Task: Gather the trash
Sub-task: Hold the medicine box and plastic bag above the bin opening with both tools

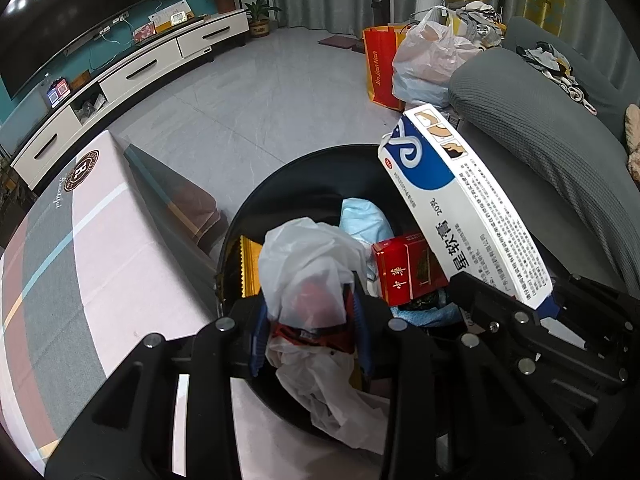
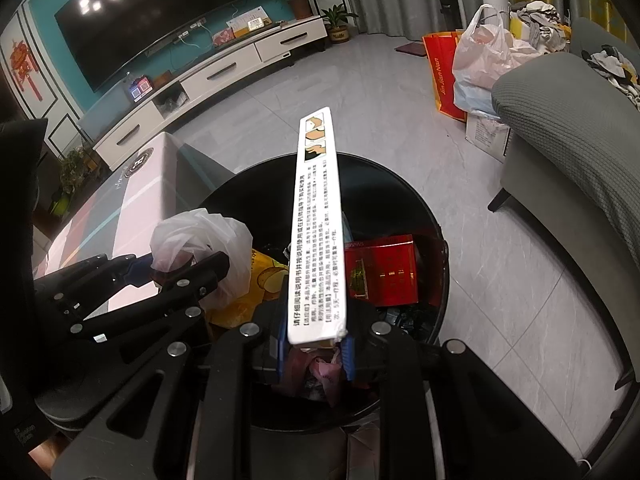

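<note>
The left claw [image 1: 310, 320] is seen pinched on a crumpled white plastic bag [image 1: 312, 264], held over the near rim of the black bin [image 1: 304, 168]; the right claw [image 2: 310, 344] is pressed on the near end of a long white-and-blue medicine box [image 2: 318, 224], which juts forward over the bin's mouth. The bag is judged light, limp and slippery (it bunches and sags below the fingers), so a grip on a gathered wad is preferred to one on a loose edge. The box is judged light and stiff but crushable, being thin card; held by one end, it can pivot, and a hold nearer its middle would be steadier. Inside the bin are seen a red cigarette pack [image 2: 380, 276], a yellow snack packet [image 2: 264, 280] and a pale blue item [image 1: 362, 220]. The bin's depth and lower contents are hidden, a red object within the bag cannot be identified, and the patterned tabletop [image 1: 100, 248] beside the bin is cut off by the frame.
</note>
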Available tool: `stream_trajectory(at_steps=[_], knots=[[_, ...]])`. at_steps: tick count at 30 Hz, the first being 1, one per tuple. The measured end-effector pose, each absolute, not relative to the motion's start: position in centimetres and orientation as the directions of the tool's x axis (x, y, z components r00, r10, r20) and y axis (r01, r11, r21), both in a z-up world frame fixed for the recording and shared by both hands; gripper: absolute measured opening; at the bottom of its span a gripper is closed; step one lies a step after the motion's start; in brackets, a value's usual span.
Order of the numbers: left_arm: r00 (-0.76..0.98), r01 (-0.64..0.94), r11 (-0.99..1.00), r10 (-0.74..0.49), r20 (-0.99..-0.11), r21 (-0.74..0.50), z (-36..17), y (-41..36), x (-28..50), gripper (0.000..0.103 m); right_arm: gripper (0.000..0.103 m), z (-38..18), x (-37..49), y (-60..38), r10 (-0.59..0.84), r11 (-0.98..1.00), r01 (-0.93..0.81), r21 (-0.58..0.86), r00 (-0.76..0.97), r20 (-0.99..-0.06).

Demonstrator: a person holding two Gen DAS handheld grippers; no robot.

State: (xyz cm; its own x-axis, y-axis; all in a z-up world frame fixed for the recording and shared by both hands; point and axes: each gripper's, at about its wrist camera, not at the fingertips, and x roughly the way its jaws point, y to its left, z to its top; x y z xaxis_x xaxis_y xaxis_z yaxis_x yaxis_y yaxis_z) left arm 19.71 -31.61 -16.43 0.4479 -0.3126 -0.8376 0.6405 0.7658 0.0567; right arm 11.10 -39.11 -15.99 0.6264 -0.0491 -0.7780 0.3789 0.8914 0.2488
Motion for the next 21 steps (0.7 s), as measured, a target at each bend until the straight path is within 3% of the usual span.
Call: stream_trajectory(at_steps=[21], knots=[[0.429,0.634,0.772,-0.309,-0.849,0.040,-16.77,-31.50,20.27,0.037,0.021,-16.37,11.49,-39.30,-0.044,0.888,0.386,0.250,0.612,-0.790]])
